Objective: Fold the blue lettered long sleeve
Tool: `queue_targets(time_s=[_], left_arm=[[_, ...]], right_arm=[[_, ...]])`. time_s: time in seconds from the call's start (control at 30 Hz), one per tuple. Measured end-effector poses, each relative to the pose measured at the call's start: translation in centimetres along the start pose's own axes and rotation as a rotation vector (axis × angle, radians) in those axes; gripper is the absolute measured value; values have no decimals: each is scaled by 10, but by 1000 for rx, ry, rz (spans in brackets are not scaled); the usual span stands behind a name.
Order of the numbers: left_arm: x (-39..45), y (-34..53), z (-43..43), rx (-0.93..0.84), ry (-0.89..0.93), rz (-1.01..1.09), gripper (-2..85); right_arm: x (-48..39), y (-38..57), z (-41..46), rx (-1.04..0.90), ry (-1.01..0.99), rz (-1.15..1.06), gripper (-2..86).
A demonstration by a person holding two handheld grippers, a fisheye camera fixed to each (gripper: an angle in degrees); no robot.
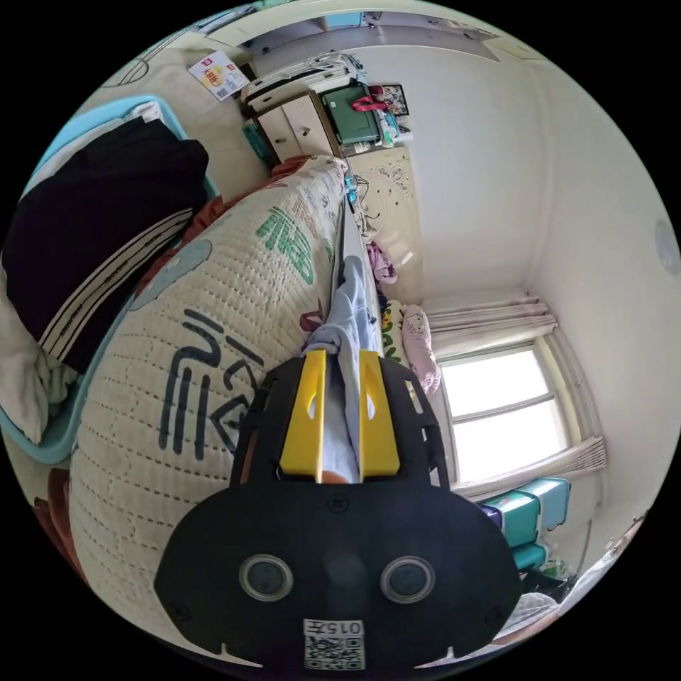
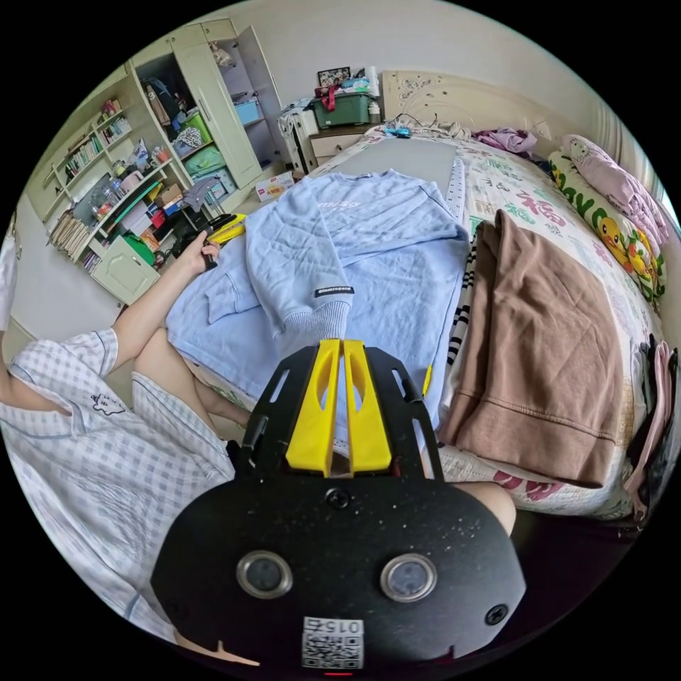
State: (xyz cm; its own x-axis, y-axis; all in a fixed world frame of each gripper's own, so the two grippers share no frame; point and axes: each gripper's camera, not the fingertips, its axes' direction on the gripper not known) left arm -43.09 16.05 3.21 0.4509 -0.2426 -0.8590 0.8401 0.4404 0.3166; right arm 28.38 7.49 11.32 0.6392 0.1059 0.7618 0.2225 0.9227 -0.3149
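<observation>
Left gripper view: the left gripper (image 1: 339,369) is closed on a fold of the blue shirt (image 1: 349,312) at the edge of the bed (image 1: 213,298), cloth pinched between both yellow jaws. Right gripper view: the right gripper (image 2: 342,355) pinches the shirt's cuff (image 2: 318,320), one sleeve doubled over the body, which lies flat on the bed beside a brown garment (image 2: 539,333). To fold well, keep both grips firm and carry the cloth across evenly, so the edges meet without wrinkling.

**Around the bed**

A folded brown garment (image 2: 539,355) is lying on the patterned quilt (image 2: 525,198). A green box (image 2: 342,110) is sitting on the nightstand (image 2: 333,142), and shelves (image 2: 106,191) are standing beside a wardrobe (image 2: 213,99). Daylight is coming through the window (image 1: 504,411).
</observation>
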Motion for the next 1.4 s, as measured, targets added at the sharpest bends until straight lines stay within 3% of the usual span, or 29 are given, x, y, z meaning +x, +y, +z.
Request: queue_targets(time_s=[0.23,0.37,0.5,0.6,0.7,0.9,1.0,1.13,1.23,1.4], left_arm=[[-15,-2,-24,41,-81,-8,7],[-15,0,-31,38,-103,12,1],[-22,1,-37,27,-39,1,29],[-21,2,-40,14,-20,6,63],[-17,4,-37,-1,-35,28,71],[-21,4,-31,-31,-27,30,73],[-21,6,-26,-42,-56,48,64],[-17,11,-21,-43,-82,74,60],[-13,13,-19,-45,-65,96,61],[2,15,-8,-57,-115,154,47]], right_arm=[[-11,-23,-5,-106,87,20,5],[1,-39,-15,-175,18,58,21],[58,-74,-93,100,-66,249,49],[60,-127,-110,173,-20,194,54],[30,-242,-71,142,-93,2,68],[-34,-430,65,-37,-346,-133,109],[-67,-490,117,-103,-289,-151,123],[-84,-530,154,-153,-184,-102,134],[-87,-545,160,-138,-249,-32,122],[-113,-567,163,-191,-138,-74,48]])
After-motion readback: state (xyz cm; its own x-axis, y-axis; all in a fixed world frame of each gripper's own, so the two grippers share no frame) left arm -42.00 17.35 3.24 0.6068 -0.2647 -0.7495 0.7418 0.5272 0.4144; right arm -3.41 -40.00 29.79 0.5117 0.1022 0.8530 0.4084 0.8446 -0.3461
